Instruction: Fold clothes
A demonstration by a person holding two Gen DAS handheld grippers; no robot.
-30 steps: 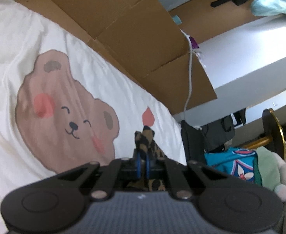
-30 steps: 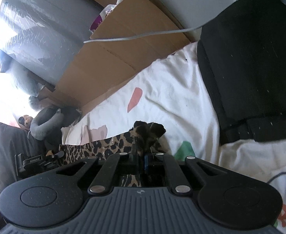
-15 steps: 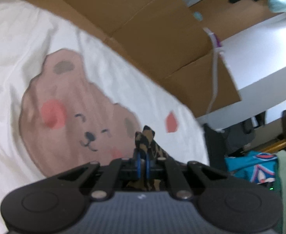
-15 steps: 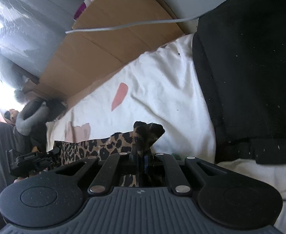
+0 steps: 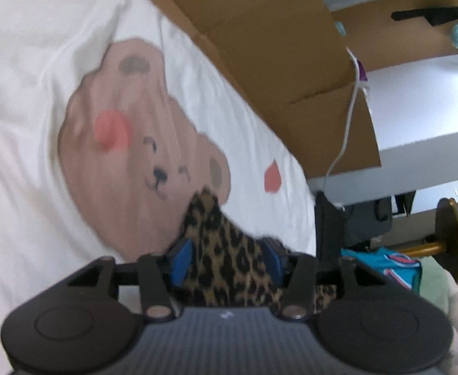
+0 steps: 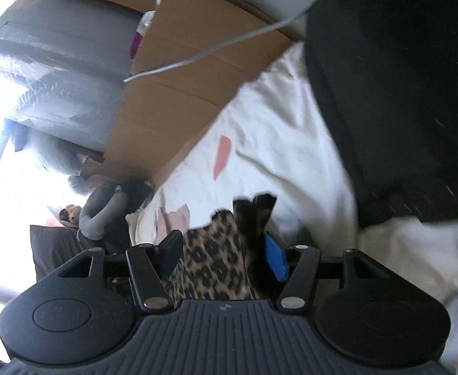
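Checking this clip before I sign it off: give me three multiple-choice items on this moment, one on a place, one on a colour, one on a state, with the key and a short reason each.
1. Where does the leopard-print cloth lie in the left wrist view?
A. Between the left gripper's fingers
B. On the cardboard
C. Under the black garment

2. What colour is the bear print on the white sheet?
A. Green
B. Brown with pink cheeks
C. Blue

3. How do the right gripper's fingers stand?
A. Clamped flat together on the cloth
B. Apart and opening, cloth between them
C. Apart with nothing between them

Key: 1 A, the cloth fills the gap between the blue pads. 2 B, the bear is brown with a pink cheek. 3 B, the blue pad stands clear of the other finger, with leopard cloth in the gap.
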